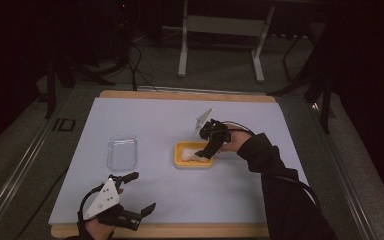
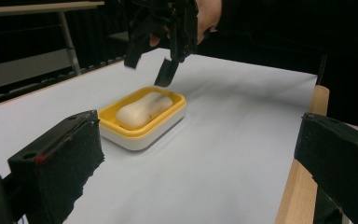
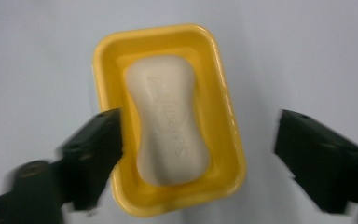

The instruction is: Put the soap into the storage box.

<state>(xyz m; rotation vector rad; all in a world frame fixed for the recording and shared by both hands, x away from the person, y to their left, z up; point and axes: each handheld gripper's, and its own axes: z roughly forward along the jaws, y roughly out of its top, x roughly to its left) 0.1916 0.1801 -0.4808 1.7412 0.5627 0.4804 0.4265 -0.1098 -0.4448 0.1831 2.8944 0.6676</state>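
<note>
Yellow dish (image 1: 180,161): near table centre in the high view, slightly toward 3 o'clock; white base under the yellow rim in the left gripper view (image 2: 142,122); seen from straight above in the right gripper view (image 3: 223,121).
Soap (image 1: 192,156): pale bar lying flat inside the dish, lengthwise along it; faint embossed lettering on top in the right gripper view (image 3: 168,121); free of any pad (image 2: 142,109).
Right gripper (image 1: 205,151): above the dish's 3 o'clock end, pointing down; jaws spread wide, nothing between them, clear of the soap; in its own view one jaw over the dish's 8 o'clock rim, the other off past 3 o'clock (image 3: 198,154); hanging above the dish at 12 o'clock in the left gripper view (image 2: 151,72).
Left gripper (image 1: 141,195): at 7 o'clock on the table, near the front edge; jaws wide apart and empty; aimed toward the dish (image 2: 198,158).
Clear lid (image 1: 122,153): flat on the sheet at 9 o'clock of the dish, well apart from it.
Sheet (image 1: 180,120): pale blue-grey, covering the wooden table (image 1: 190,231).
</note>
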